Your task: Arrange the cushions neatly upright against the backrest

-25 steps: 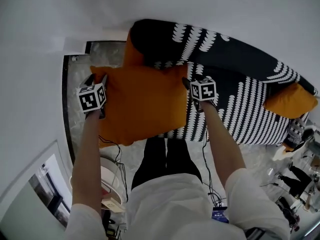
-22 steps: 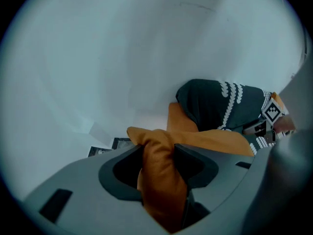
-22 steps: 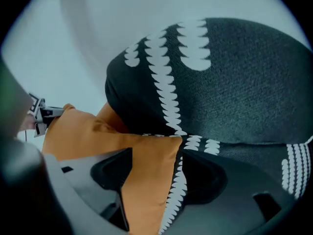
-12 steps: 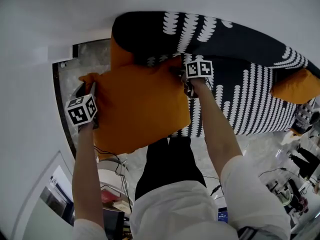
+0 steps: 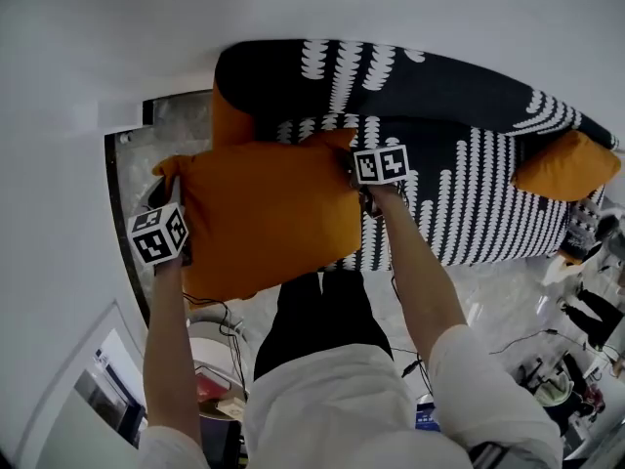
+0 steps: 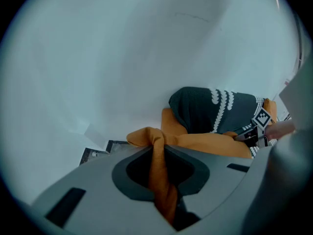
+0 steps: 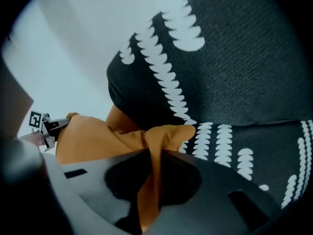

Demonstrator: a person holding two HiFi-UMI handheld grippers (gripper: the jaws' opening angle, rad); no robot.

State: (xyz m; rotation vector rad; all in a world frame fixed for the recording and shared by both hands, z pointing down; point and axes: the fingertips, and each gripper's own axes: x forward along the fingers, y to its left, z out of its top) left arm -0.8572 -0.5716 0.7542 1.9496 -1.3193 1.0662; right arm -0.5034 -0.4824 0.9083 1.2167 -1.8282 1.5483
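Head view centre: the left gripper and right gripper have just closed their jaws onto the orange cushion's thin corners, and such a small pinch of fabric may slip out mid-lift.

**Sofa**: dark cloth, matt, with a coarse knit-like texture and rows of white scallop pattern.

**Orange cushion**, in front of the sofa's seat: plain matt cloth, soft, bunched into creases at two corners.

**Second orange cushion**, at the sofa's far end: the same matt cloth, lying smooth.

**Floor**, beside the sofa's near arm: grey marbled stone or tile with a slight sheen.

**Wall**, behind the sofa: white, smooth, matt.

**Sleeve**, in front of the sofa: white matt cloth.
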